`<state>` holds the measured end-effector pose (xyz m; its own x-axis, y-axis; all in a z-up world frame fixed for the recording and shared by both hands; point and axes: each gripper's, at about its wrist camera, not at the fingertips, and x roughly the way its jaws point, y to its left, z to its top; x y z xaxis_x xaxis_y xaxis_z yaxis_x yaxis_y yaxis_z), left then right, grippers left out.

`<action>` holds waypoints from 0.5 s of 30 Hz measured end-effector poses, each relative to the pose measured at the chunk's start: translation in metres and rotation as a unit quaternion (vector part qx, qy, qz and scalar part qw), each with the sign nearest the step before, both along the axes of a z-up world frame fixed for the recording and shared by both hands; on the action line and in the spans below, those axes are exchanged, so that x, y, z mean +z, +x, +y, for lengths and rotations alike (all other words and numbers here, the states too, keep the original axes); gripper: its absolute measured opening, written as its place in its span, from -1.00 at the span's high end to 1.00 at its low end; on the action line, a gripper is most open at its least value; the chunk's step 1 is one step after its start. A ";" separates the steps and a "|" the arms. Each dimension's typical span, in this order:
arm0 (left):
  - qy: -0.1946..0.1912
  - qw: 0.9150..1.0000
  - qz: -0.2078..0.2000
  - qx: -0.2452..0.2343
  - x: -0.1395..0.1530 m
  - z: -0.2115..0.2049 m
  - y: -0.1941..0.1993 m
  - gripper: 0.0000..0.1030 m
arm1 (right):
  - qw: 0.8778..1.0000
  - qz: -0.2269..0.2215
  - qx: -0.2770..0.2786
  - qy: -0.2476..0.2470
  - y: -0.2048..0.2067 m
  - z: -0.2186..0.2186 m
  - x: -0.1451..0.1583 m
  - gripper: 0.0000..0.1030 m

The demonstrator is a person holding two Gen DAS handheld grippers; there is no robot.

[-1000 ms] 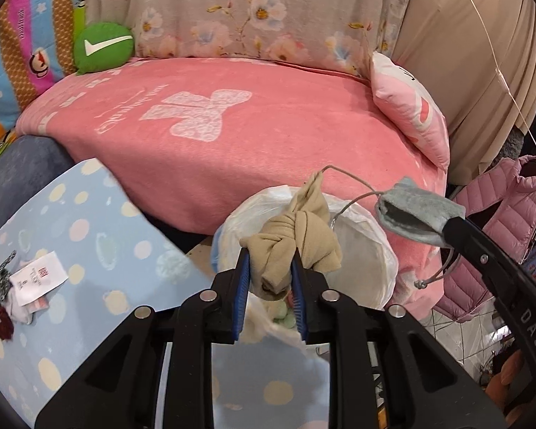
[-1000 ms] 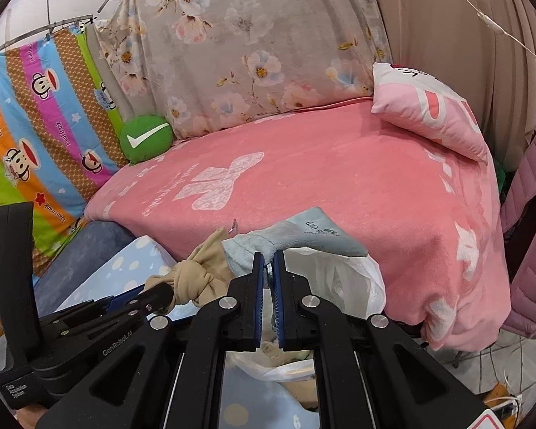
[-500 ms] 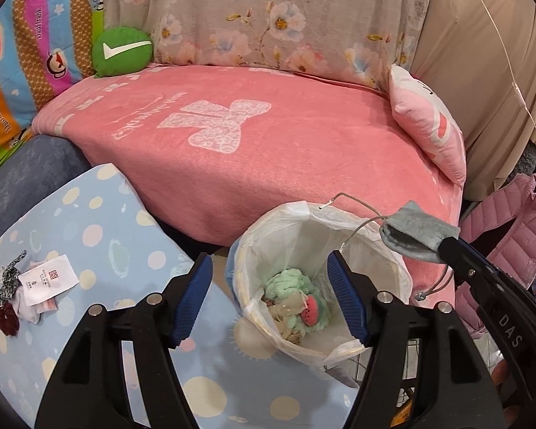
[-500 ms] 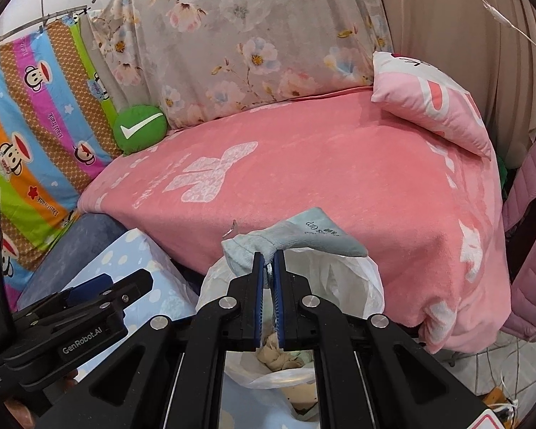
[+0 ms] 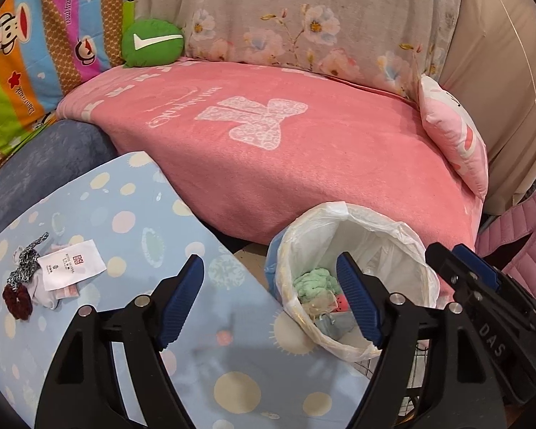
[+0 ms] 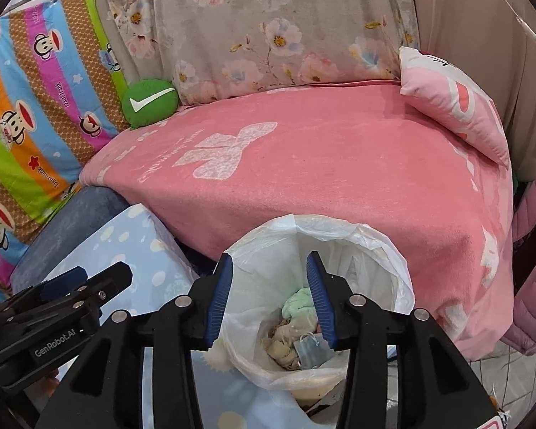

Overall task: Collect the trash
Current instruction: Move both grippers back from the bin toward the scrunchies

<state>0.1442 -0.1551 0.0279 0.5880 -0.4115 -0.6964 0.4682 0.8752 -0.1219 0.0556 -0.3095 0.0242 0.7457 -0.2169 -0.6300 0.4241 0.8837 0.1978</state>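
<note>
Both the left tongs (image 5: 269, 302) and right tongs (image 6: 269, 302) are opening, nothing between them. The lined trash bin (image 6: 382, 250) (mouth upward) stands against the pink bed (image 6: 339, 164), beside the surface's (image 5: 132, 214) edge, scraps (image 5: 53, 275) near its left edge.

bin mouth (image 6: 339, 228) open above, bed (image 6: 339, 164) behind

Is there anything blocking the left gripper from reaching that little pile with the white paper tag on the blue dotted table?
Nothing visible. The left gripper, jaws opening and empty, has only bare blue dotted tabletop between it and the pile with the white paper tag. The white-bagged trash bin sits off to the other side.
</note>
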 end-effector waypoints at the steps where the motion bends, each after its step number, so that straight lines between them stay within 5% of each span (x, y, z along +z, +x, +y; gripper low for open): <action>1: -0.002 1.000 0.001 0.003 0.000 0.002 0.000 -0.41 | 1.000 0.002 0.003 -0.005 0.000 0.005 0.001 0.10; 15: -0.009 0.999 0.009 0.035 -0.005 0.049 -0.001 -0.41 | 0.999 0.013 0.037 -0.030 -0.002 0.057 0.000 -0.10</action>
